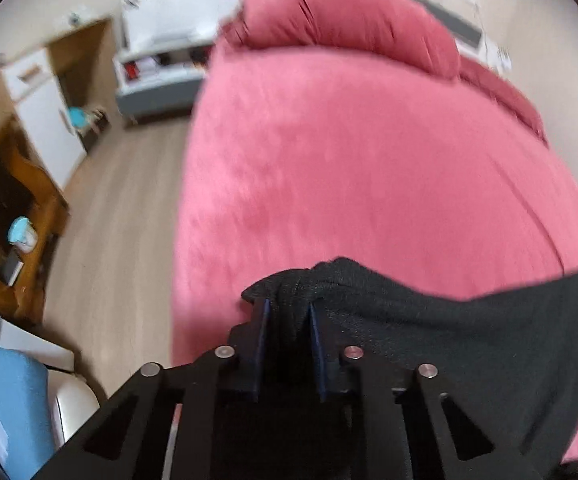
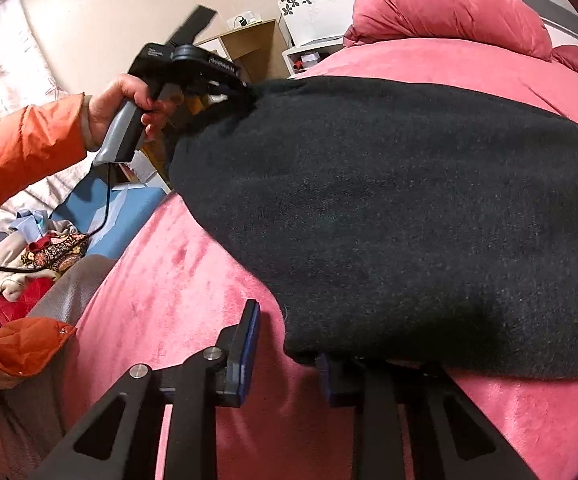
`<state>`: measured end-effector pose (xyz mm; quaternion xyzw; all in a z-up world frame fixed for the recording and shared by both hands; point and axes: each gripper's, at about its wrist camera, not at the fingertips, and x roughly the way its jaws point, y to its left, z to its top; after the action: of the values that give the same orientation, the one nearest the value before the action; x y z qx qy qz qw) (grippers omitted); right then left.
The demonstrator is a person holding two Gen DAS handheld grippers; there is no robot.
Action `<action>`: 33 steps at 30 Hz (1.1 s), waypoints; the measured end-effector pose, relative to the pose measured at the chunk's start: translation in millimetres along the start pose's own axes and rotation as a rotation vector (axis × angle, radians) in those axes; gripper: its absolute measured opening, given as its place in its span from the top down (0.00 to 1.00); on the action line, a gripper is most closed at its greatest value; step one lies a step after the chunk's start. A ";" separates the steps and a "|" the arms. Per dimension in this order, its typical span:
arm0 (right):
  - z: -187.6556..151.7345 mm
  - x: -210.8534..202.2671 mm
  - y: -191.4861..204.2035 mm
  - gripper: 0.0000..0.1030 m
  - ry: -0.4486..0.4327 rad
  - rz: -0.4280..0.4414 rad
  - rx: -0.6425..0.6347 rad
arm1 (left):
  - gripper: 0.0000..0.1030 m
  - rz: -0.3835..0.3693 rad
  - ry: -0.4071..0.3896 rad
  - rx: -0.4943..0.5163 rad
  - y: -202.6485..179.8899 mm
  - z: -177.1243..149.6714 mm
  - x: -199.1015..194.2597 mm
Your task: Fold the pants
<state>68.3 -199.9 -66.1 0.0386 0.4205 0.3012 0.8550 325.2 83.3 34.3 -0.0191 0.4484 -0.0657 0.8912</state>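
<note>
We find the left gripper (image 1: 289, 312) narrow, its blue pads clamped on a bunched corner of the black pants (image 2: 389, 208) at the lower centre of the left wrist view. In the right wrist view a hand (image 2: 125, 108) in an orange sleeve (image 2: 21, 152) holds that tool at the upper left.

We find the right gripper (image 2: 289, 344) standing apart at the bottom of its frame; its left finger is clear of the cloth and nothing lies between the pads, while the pants' near edge drapes over the right finger.

The pants lie on the pink bedspread (image 2: 177, 280), their long axis running from upper left to lower right. A pink pillow (image 2: 449, 8) sits beyond, and a heap of clothes (image 2: 29, 256) at the left edge.
</note>
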 end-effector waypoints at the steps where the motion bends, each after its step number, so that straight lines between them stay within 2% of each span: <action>1: -0.2 -1.2 -0.4 0.81 -0.004 0.001 0.003 | 0.83 -0.008 -0.040 -0.064 9.0 2.2 -7.2; 2: -0.4 -3.0 -1.2 0.81 -0.008 0.012 0.008 | 0.83 -0.019 -0.055 -0.122 19.1 3.5 -9.1; 4: -2.2 -5.2 -1.8 0.81 -0.012 0.016 0.010 | 0.83 -0.031 -0.021 -0.165 29.9 3.3 2.2; 6: -3.8 -0.2 -1.9 0.80 -0.006 0.008 0.017 | 0.82 0.002 0.042 -0.142 27.6 -3.7 23.5; 7: -4.7 2.4 -2.4 0.80 -0.005 0.003 0.028 | 0.80 0.015 0.048 -0.117 24.3 -7.6 29.1; 8: -4.3 2.9 -3.8 0.80 -0.005 0.003 0.037 | 0.67 0.044 0.011 -0.088 21.5 -11.0 30.1; 9: -5.0 3.6 -5.2 0.80 -0.007 0.005 0.048 | 0.49 0.073 -0.017 -0.073 20.1 -13.5 29.2; 10: -5.7 3.4 -7.0 0.80 -0.010 0.008 0.062 | 0.39 0.126 -0.030 -0.066 21.2 -14.6 29.3; 11: -6.0 3.9 -8.5 0.80 -0.012 0.010 0.076 | 0.27 0.148 -0.037 -0.069 22.0 -17.8 25.9; 14: -7.1 2.7 -12.3 0.81 -0.029 0.015 0.127 | 0.21 0.128 -0.042 -0.081 31.1 -18.4 14.2; 17: -9.2 -0.6 -10.7 0.80 -0.045 -0.004 0.136 | 0.16 0.152 -0.081 -0.104 36.3 -25.6 -7.8; 18: -9.6 -0.9 -9.9 0.79 -0.048 -0.009 0.137 | 0.16 0.179 -0.106 -0.107 35.1 -30.6 -13.9; 20: -9.7 -2.8 -7.5 0.76 -0.052 -0.022 0.137 | 0.16 0.304 -0.147 -0.102 31.9 -37.3 -23.0; 22: -10.2 -5.8 -4.8 0.75 -0.047 -0.038 0.137 | 0.16 0.406 -0.147 -0.127 36.3 -42.8 -24.7; 23: -10.6 -7.6 -4.0 0.75 -0.042 -0.048 0.138 | 0.19 0.401 -0.137 -0.158 38.8 -47.6 -27.6; 25: -13.8 -16.4 -6.9 0.75 -0.042 -0.059 0.163 | 0.19 0.306 -0.163 -0.180 33.5 -59.1 -36.3; 27: -20.0 -30.5 -17.4 0.72 -0.068 -0.059 0.221 | 0.18 0.224 -0.178 -0.142 11.3 -73.3 -41.7; 30: -36.2 -64.6 -47.6 0.72 -0.146 -0.078 0.366 | 0.18 0.132 -0.152 0.003 -42.7 -88.6 -37.9; 33: -61.8 -106.7 -93.9 0.72 -0.208 -0.111 0.570 | 0.17 0.100 -0.149 0.189 -101.3 -101.9 -30.1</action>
<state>18.1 -346.4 -61.6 0.2843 0.3995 0.1184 0.8635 215.6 -10.4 6.9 0.0823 0.3730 -0.0617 0.9221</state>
